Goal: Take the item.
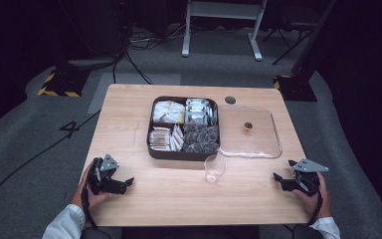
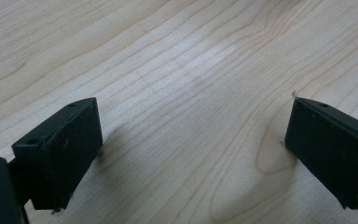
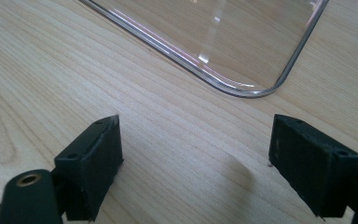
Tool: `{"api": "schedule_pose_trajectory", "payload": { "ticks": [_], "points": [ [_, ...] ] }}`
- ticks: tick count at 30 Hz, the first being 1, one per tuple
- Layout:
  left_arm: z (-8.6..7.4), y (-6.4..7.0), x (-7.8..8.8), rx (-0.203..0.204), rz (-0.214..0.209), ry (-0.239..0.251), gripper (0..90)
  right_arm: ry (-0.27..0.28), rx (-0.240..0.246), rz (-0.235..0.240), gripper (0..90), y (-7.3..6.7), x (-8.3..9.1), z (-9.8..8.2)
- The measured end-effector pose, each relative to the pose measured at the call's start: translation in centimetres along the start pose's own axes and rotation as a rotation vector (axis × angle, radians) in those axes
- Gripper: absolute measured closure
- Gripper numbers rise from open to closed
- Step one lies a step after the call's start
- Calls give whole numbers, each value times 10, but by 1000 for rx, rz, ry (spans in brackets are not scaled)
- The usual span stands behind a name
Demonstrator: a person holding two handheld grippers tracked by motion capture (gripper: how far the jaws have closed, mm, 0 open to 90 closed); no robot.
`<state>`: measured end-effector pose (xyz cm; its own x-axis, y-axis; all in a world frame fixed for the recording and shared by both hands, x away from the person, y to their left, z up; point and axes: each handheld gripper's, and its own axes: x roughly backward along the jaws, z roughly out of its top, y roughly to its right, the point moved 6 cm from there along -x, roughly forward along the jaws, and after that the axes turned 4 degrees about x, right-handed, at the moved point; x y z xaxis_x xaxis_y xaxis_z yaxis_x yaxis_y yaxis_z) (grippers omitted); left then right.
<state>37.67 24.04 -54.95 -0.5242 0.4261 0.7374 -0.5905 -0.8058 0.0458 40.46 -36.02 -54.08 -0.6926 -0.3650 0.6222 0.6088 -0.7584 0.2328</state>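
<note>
A dark four-part tray [image 1: 150, 149] with several packets and tea bags sits mid-table. Its clear lid [image 1: 273, 132] lies flat to the right, a small brown knob [image 1: 248, 127] at its centre; a corner of the lid [image 3: 261, 91] shows in the right gripper view. A clear plastic cup [image 1: 214, 171] stands just in front of the tray. My left gripper [image 1: 127, 183] rests near the table's front left, jaws wide apart over bare wood [image 2: 191, 140]. My right gripper [image 1: 278, 180] rests at the front right, open, nothing between its jaws [image 3: 193, 168].
The wooden table [image 1: 129, 114] has a dark grommet hole [image 1: 230, 100] at the back right. Beyond it are grey floor, cables and a white desk frame [image 1: 224, 25]. The person's hands and white sleeves [image 1: 67, 224] come in at the bottom.
</note>
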Motion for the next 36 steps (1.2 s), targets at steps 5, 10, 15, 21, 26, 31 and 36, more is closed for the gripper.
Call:
{"api": "schedule_pose_trajectory", "payload": {
  "ticks": [5, 10, 15, 21, 26, 31, 36],
  "points": [
    [2, -3, -1, -22, -26, -9, 50, 3, 6, -2, 176, -1, 0, 0],
    [6, -3, -1, -29, -45, -10, 141, 2, 6, -2, 176, -1, 0, 0],
    [13, -1, 0, -41, -67, -2, 179, 2, 5, -1, 175, -1, 0, 0],
    [34, -7, 4, -56, -99, 44, 186, 2, 6, -2, 175, -1, 0, 0],
    [57, -11, 9, -67, -94, 93, 243, 0, 0, 2, 175, 0, 0, 0],
    [74, -16, 7, -98, -79, 93, 236, -1, -3, 5, 175, 0, 0, 0],
    [85, -19, 5, -115, -66, 86, 227, -2, -8, 9, 175, 0, 0, 0]
  ]
}}
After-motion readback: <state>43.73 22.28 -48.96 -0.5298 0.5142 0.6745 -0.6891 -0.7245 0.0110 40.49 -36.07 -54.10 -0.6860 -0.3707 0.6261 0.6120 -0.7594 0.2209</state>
